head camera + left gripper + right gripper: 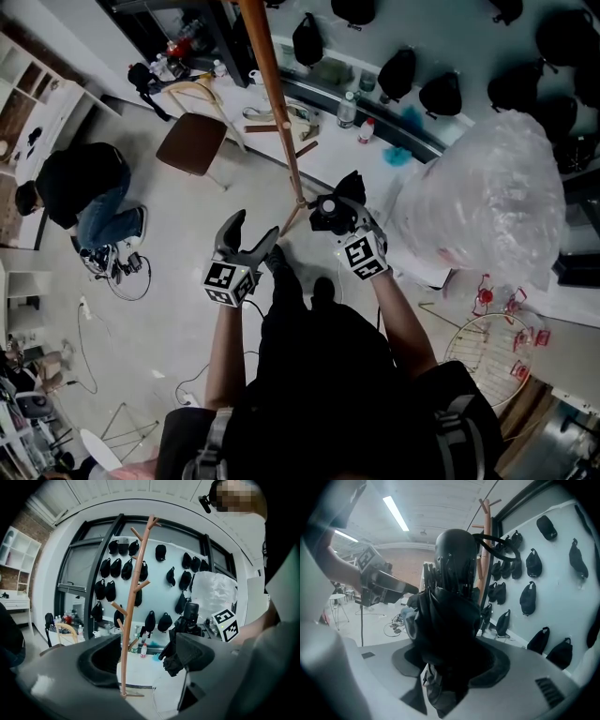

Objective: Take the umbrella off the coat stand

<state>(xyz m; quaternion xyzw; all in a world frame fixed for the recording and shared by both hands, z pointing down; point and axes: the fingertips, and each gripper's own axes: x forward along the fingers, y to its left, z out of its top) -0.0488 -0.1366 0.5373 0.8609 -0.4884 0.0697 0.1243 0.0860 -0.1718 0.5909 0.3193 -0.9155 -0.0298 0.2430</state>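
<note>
A tall wooden coat stand (281,122) with bare pegs rises just ahead of me, and also shows in the left gripper view (132,606). My right gripper (342,211) is shut on a folded black umbrella (336,208), held just right of the pole's lower part. In the right gripper view the umbrella (450,616) fills the space between the jaws, handle end up. A black strap loop at its top crosses the pole (486,550); whether it hangs on a peg I cannot tell. My left gripper (253,230) stands open and empty, left of the pole.
A person (80,192) crouches on the floor at the far left among cables. A wooden chair (192,141) stands behind the stand. A big clear plastic bag (487,197) bulks at the right, with a wire rack (487,347) below it. Black caps (140,569) hang on the wall.
</note>
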